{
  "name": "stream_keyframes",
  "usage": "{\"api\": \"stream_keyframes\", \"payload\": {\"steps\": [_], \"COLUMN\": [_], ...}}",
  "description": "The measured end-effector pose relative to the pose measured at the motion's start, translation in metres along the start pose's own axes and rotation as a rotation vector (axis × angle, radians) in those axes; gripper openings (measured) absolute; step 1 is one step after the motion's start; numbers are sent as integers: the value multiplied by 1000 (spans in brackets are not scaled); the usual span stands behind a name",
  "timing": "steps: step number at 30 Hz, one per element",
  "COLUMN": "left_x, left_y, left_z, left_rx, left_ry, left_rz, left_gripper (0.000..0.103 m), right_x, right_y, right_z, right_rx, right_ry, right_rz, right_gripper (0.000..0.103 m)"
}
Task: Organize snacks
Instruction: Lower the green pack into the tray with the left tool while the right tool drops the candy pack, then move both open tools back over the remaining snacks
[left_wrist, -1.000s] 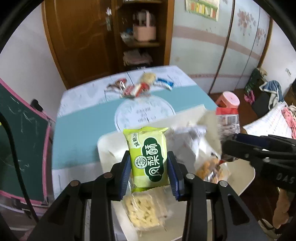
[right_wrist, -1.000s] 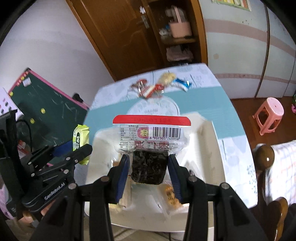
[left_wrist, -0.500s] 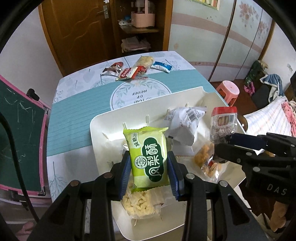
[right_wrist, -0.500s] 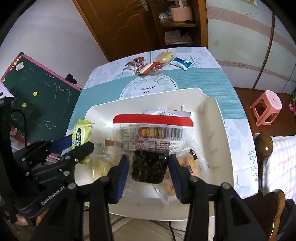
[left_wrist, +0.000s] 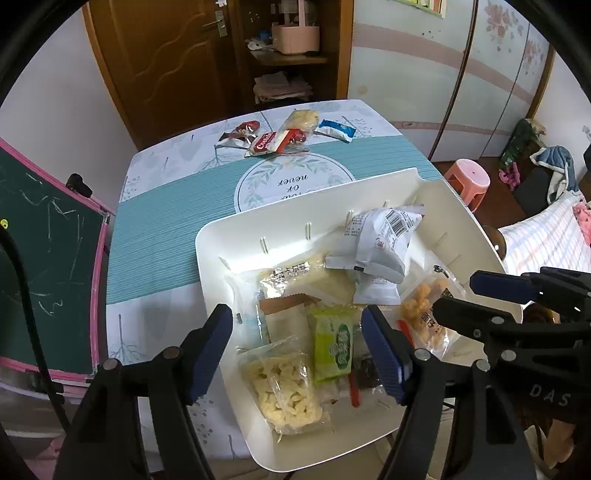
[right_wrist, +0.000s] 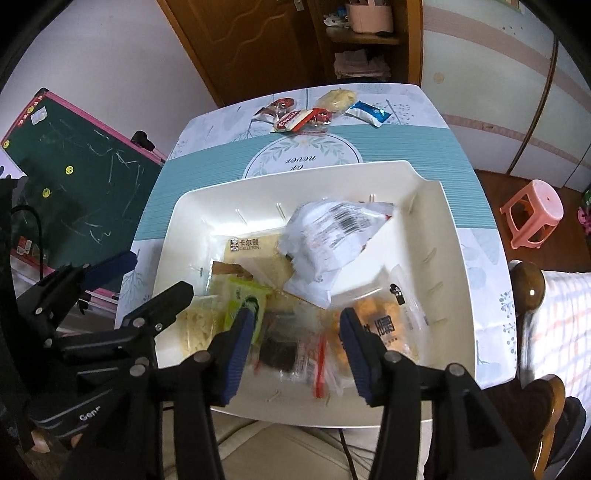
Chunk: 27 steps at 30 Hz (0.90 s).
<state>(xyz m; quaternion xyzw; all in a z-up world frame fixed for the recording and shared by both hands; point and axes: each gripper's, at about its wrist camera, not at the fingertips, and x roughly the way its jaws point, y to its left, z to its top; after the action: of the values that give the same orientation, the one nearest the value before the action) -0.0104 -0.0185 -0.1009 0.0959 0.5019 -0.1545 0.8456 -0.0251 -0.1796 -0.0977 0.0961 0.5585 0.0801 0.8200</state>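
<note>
A white tray on the table holds several snack packs. My left gripper hovers over its near end with the jaws opening wide. A green packet lies loose in the tray below them, touching neither pad. My right gripper is beside it, jaws also opening. A dark snack pack with a red strip lies blurred in the tray between its fingers, free of the pads. In the left wrist view the right gripper shows at the right edge. More snacks, a red cookie pack and a blue packet, lie at the table's far end.
Also in the tray are a white barcode pack, a clear bag of pale crisps and an orange puff bag. A green chalkboard leans at the left. A pink stool and a wooden chair knob stand to the right.
The left jaws spread apart and the green packet fell into the tray. The right jaws widened and the red-topped dark pack dropped into the tray. Both grippers tilted lower over the tray.
</note>
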Motion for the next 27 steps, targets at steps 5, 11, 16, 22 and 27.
{"api": "stream_keyframes", "payload": {"steps": [5, 11, 16, 22, 27], "left_x": [0, 0, 2, 3, -5], "left_y": [0, 1, 3, 5, 8], "left_z": [0, 0, 2, 9, 26], "left_rx": [1, 0, -4, -4, -1], "left_ry": [0, 3, 5, -7, -36], "left_rz": [-1, 4, 7, 9, 16], "left_gripper": [71, 71, 71, 71, 71], "right_x": [0, 2, 5, 7, 4], "right_y": [0, -1, -2, -4, 0], "right_z": [0, 0, 2, 6, 15], "right_rx": [1, 2, 6, 9, -24], "right_ry": [1, 7, 11, 9, -5], "right_rz": [0, 4, 18, 49, 49], "right_gripper": [49, 49, 49, 49, 49]}}
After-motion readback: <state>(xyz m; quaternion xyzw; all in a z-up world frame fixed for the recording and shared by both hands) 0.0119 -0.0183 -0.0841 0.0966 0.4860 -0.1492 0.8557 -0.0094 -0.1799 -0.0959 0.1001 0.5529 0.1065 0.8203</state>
